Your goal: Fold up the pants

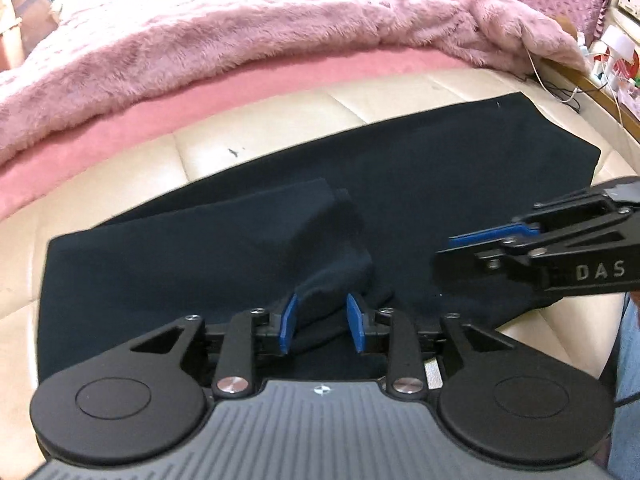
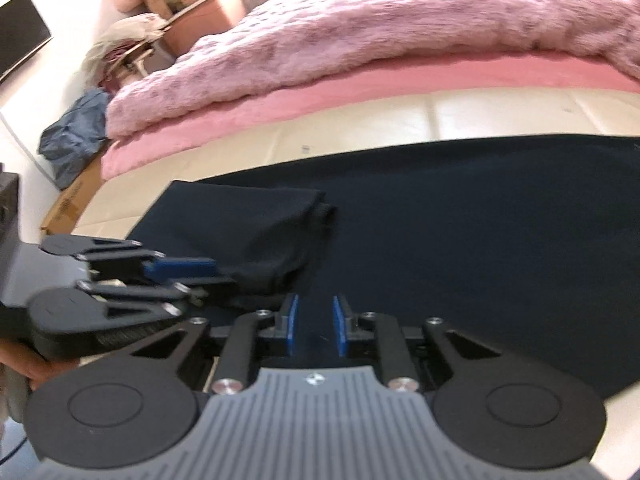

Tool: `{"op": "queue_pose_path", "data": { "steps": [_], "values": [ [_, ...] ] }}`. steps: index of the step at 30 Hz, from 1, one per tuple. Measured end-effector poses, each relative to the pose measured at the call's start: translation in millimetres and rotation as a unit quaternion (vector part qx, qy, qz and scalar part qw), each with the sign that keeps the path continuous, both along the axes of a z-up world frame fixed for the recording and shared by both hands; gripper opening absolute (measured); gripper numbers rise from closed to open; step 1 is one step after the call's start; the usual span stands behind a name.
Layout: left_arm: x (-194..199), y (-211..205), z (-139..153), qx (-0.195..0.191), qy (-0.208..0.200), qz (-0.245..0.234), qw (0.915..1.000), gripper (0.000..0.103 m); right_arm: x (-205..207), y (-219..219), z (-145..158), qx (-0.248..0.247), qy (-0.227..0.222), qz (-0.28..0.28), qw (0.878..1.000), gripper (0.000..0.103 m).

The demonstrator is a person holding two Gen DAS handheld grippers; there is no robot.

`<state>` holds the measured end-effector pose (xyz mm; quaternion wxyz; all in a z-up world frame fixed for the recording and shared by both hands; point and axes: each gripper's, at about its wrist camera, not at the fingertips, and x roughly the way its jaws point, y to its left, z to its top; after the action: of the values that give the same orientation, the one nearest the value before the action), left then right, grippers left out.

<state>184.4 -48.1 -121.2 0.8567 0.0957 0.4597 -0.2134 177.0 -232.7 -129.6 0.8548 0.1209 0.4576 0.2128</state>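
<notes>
The dark pants (image 1: 248, 236) lie flat on the cream bed (image 1: 120, 160). The left hand-held gripper (image 1: 322, 320) stands part-open around a raised fold; the right hand-held gripper (image 2: 316, 322), narrowly parted, grips nothing. I'd pinch every layer before lifting, keeping the edges aligned.

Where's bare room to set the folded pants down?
Free: the cream strip between the pants and the pink sheet, and the cream corner left of the pants. Crowded: the near edge, where the left claw and right claw work.
</notes>
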Motion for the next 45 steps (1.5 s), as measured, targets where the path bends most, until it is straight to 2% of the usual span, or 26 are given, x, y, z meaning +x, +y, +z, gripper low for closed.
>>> {"op": "queue_pose_path", "data": {
  "steps": [3, 7, 9, 10, 11, 12, 13, 14, 17, 19, 24, 25, 26, 28, 30, 34, 38, 40, 45],
  "values": [
    [4, -2, -8, 0.001, 0.008, 0.000, 1.0000, 0.038, 10, 13, -3, -0.004, 0.002, 0.015, 1.000, 0.014],
    [8, -7, -14, -0.003, 0.009, -0.006, 0.9999, 0.046, 17, 17, -11, -0.009, 0.013, 0.017, 1.000, 0.014],
    [9, -9, -14, -0.003, 0.009, -0.008, 0.9999, 0.046, 20, 18, -15, -0.013, 0.016, 0.018, 1.000, 0.015],
    [10, -9, -14, -0.007, 0.011, -0.010, 0.9999, 0.038, 19, 17, -16, -0.016, 0.017, 0.019, 1.000, 0.015],
    [10, -8, -14, -0.008, 0.010, -0.007, 0.9999, 0.025, 19, 16, -18, -0.017, 0.017, 0.021, 0.999, 0.015],
    [11, -5, -13, -0.011, 0.010, -0.002, 0.9999, 0.019, 19, 16, -19, -0.015, 0.017, 0.024, 0.999, 0.015],
    [13, -1, -12, -0.019, 0.014, 0.004, 0.9997, 0.007, 20, 16, -20, -0.011, 0.017, 0.027, 0.999, 0.015],
    [15, 4, -10, -0.028, 0.016, 0.012, 0.9994, 0.006, 21, 17, -20, -0.008, 0.015, 0.031, 0.999, 0.016],
    [17, 18, 1, -0.062, 0.020, 0.029, 0.9975, 0.006, 24, 21, -21, -0.002, 0.009, 0.046, 0.999, 0.019],
    [16, 24, 10, -0.074, 0.018, 0.031, 0.9966, 0.006, 27, 25, -22, 0.000, 0.003, 0.056, 0.998, 0.025],
    [17, 35, 30, -0.090, 0.005, 0.047, 0.9949, 0.005, 40, 39, -24, 0.000, -0.002, 0.068, 0.998, 0.025],
    [17, 36, 33, -0.092, 0.003, 0.048, 0.9946, 0.005, 44, 41, -27, -0.001, 0.006, 0.067, 0.998, 0.024],
    [18, 38, 37, -0.092, 0.000, 0.050, 0.9945, 0.005, 48, 42, -30, 0.004, 0.013, 0.066, 0.998, 0.016],
    [19, 39, 44, -0.087, -0.006, 0.046, 0.9951, 0.005, 50, 41, -31, 0.017, 0.018, 0.061, 0.998, 0.000],
    [19, 40, 52, -0.085, -0.012, 0.038, 0.9956, 0.005, 48, 39, -26, 0.018, 0.016, 0.057, 0.998, 0.000],
    [21, 37, 60, -0.075, -0.012, 0.014, 0.9970, 0.005, 43, 27, -17, 0.055, 0.039, 0.052, 0.996, 0.000],
    [22, 24, 52, -0.049, -0.001, -0.014, 0.9987, 0.004, 44, 29, -39, 0.025, 0.080, 0.037, 0.996, 0.000],
    [21, 20, 53, -0.044, 0.002, -0.022, 0.9988, 0.004, 43, 26, -41, 0.037, 0.082, 0.026, 0.996, 0.000],
    [21, 10, 54, -0.033, 0.014, -0.050, 0.9981, 0.004, 36, 28, -26, 0.006, 0.046, 0.030, 0.998, 0.002]
  ]
}}
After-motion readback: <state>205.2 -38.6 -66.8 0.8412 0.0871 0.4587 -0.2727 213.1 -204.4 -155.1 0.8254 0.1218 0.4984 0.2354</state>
